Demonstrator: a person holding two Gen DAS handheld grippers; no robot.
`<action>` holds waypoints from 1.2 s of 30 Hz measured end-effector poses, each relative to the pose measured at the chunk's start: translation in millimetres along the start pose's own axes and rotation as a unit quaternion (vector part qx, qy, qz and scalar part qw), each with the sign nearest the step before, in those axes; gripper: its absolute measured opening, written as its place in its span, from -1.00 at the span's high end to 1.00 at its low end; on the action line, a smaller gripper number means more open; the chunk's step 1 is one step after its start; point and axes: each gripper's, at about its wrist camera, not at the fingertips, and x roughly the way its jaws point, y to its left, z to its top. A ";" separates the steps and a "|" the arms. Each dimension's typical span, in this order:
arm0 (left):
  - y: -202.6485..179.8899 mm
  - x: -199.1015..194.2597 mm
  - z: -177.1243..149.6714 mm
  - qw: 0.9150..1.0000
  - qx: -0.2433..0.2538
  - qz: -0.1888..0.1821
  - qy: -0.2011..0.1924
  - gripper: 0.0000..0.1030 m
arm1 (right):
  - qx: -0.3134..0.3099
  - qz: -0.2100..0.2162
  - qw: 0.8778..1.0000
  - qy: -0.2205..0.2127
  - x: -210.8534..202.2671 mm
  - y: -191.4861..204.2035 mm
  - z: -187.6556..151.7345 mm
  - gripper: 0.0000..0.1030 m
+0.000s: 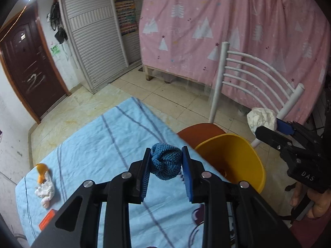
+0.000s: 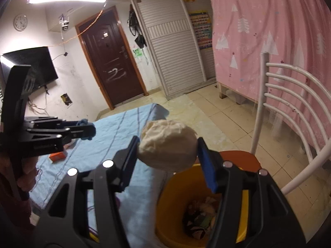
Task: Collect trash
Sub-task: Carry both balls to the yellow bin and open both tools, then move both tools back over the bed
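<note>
Left gripper (image 1: 165, 161) clenched on a blue knitted ball (image 1: 166, 160) above the table's blue cloth (image 1: 99, 144), right gripper (image 2: 167, 146) clamped around a white crumpled wad (image 2: 167, 145) — directly over the yellow bin (image 2: 165, 198), bin beside the table, trash inside.
</note>
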 end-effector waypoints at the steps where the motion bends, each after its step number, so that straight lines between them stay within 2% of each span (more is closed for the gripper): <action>1: -7.6 2.7 2.3 1.000 0.006 -0.003 0.001 0.61 | 0.006 -0.001 1.000 0.000 -1.3 -6.6 -0.8 -0.05; 5: -31.4 12.4 10.1 1.000 0.022 -0.016 0.003 0.61 | 0.023 -0.003 1.000 -0.001 -4.2 -22.9 -2.1 -0.09; 6: -36.0 14.9 11.5 0.999 0.026 -0.019 0.004 0.61 | 0.026 -0.002 1.000 0.000 -4.2 -25.2 -2.1 -0.16; 7: -40.8 17.9 13.1 0.999 0.029 -0.022 0.006 0.61 | 0.030 -0.005 1.000 -0.004 -5.2 -27.9 -2.2 -0.36; 8: -45.4 20.8 14.7 0.999 0.032 -0.026 0.008 0.61 | 0.036 -0.006 0.999 -0.009 -7.2 -30.9 -2.3 -0.47; 11: -57.2 26.8 17.7 0.999 0.039 -0.032 0.013 0.61 | 0.050 -0.003 0.998 -0.024 -14.5 -40.7 -0.1 -0.48; 15: -73.5 39.6 19.3 0.997 0.042 -0.058 0.028 0.61 | 0.075 -0.007 0.996 -0.050 -28.2 -53.7 3.4 -0.50; 18: -81.2 49.0 19.6 0.995 0.037 -0.079 0.045 0.48 | 0.091 -0.009 0.994 -0.062 -36.7 -62.8 2.7 -0.56; 20: -86.8 52.8 19.0 0.995 0.038 -0.078 0.049 0.23 | 0.096 -0.011 0.993 -0.066 -39.1 -66.0 2.7 -0.56; 21: -88.9 54.0 18.2 0.995 0.038 -0.080 0.051 0.20 | 0.097 -0.012 0.993 -0.066 -39.5 -66.4 2.5 -0.56; 27: -86.7 51.0 13.8 0.995 0.031 -0.078 0.049 0.17 | 0.093 -0.002 0.994 -0.063 -35.0 -59.0 2.5 -0.59; 36: -42.5 17.2 4.7 0.998 -0.005 -0.066 0.021 0.17 | 0.064 0.017 0.997 -0.044 -16.8 -27.1 7.4 -0.65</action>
